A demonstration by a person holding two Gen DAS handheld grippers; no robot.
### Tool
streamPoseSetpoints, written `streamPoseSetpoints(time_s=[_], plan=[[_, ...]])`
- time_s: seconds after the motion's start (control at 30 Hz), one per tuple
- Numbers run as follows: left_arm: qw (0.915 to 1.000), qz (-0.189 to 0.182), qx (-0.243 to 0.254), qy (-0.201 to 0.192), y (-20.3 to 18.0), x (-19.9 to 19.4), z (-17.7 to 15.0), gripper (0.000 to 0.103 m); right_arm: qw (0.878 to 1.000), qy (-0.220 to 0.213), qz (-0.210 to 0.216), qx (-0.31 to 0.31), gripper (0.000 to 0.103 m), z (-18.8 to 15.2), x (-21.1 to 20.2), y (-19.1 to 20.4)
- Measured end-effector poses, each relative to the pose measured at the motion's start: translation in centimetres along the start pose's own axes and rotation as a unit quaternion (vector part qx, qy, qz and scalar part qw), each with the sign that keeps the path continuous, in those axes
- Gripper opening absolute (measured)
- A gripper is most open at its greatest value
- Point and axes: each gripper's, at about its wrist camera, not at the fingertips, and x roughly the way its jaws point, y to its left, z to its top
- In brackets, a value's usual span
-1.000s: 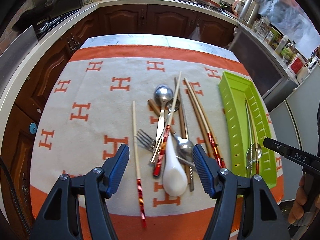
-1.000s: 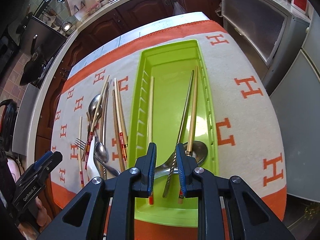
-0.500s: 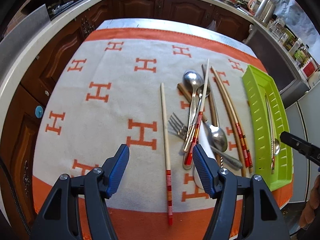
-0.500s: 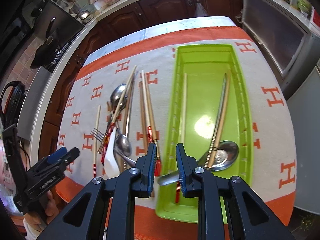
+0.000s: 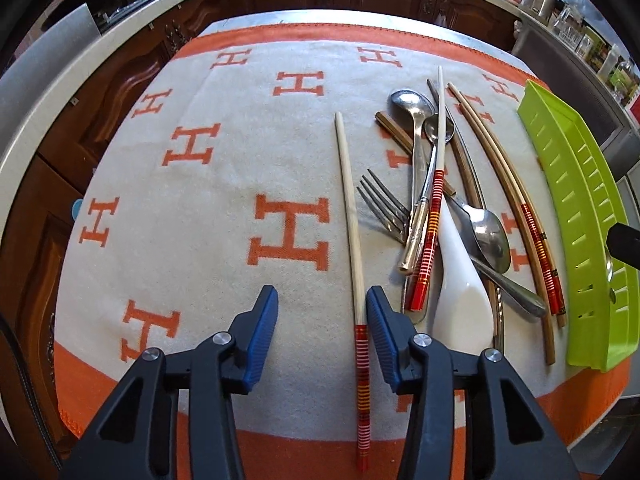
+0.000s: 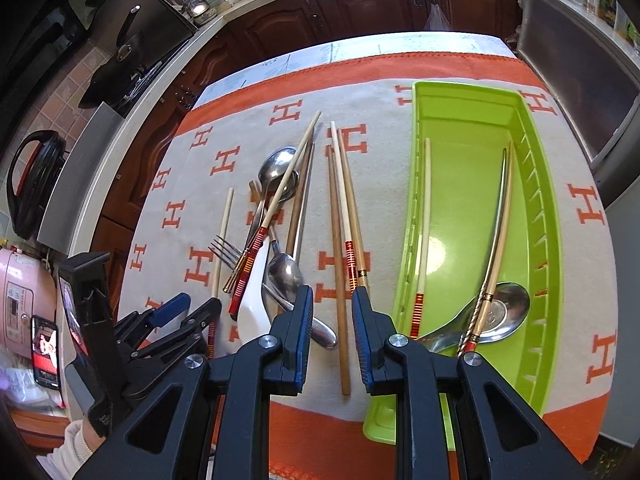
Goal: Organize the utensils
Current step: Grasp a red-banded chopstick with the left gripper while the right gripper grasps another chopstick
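The left hand-held gripper (image 5: pixel 322 312) straddles the lone pale chopstick (image 5: pixel 352 216) at the lower centre of the left wrist view. Its jaws have just been closing, the chopstick lies between them close by the right pad, and neither pad presses on it yet, so nothing is held. That chopstick lies apart from the heap, which probably makes it the easiest pick. To its right lies the tangle: a fork (image 5: pixel 384 208), metal spoons (image 5: pixel 412 104) and a white ceramic spoon (image 5: pixel 460 292) crossed by a red-banded chopstick (image 5: pixel 430 236).

In the right wrist view the right hand-held gripper (image 6: pixel 331 312) hovers at lower centre, jaws narrowly parted and empty, above the brown chopsticks (image 6: pixel 340 216) on the cloth. The green tray (image 6: pixel 540 184) on the right already holds chopsticks and a spoon laid lengthwise, so the sorting appears partly done.

The bench cloth (image 5: pixel 160 240) repeats an orange "H". No other writing is legible.
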Motion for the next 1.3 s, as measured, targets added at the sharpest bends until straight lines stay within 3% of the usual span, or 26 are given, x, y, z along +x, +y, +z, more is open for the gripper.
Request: streamPoseSetpoints(time_s=[0.1,0.17,0.27,0.33,0.5,0.83,1.07,1.3], plan=[[0.9999,0.008,-0.002,-0.013,-0.3,0.0,0.0,0.044,1.0,0.002,0.004,-0.004,0.02,0.0,0.5,0.3],[0.9997,0.008,-0.002,-0.021,-0.5,-0.1,-0.1,0.039,1.0,0.003,0.009,-0.004,0.02,0.1,0.9,0.6],[0.9995,-0.002,0.01,-0.031,-1.1,-0.3,-0.3,0.008,1.0,0.005,0.018,-0.008,0.02,0.3,1.5,1.2],[0.9993,-0.003,0.013,-0.035,-1.3,-0.4,-0.4,0.004,1.0,0.006,0.023,-0.009,0.02,0.5,2.0,1.7],[0.9982,-0.04,-0.02,-0.039,0.3,-0.5,-0.4,0.003,0.999,0.001,0.054,-0.001,0.02,1.8,3.7,3.1],[0.9916,-0.065,-0.075,-0.083,5.3,-3.1,0.8,0.003,0.993,-0.017,0.085,0.078,0.02,6.1,9.3,3.7],[0.9892,-0.076,-0.09,-0.087,7.4,-3.1,1.1,0.003,0.992,-0.013,0.054,0.113,0.02,7.7,13.1,4.1],[0.9883,-0.083,-0.102,-0.077,8.9,-2.5,0.7,0.003,0.994,-0.023,0.025,0.107,0.01,8.1,15.2,5.4]])
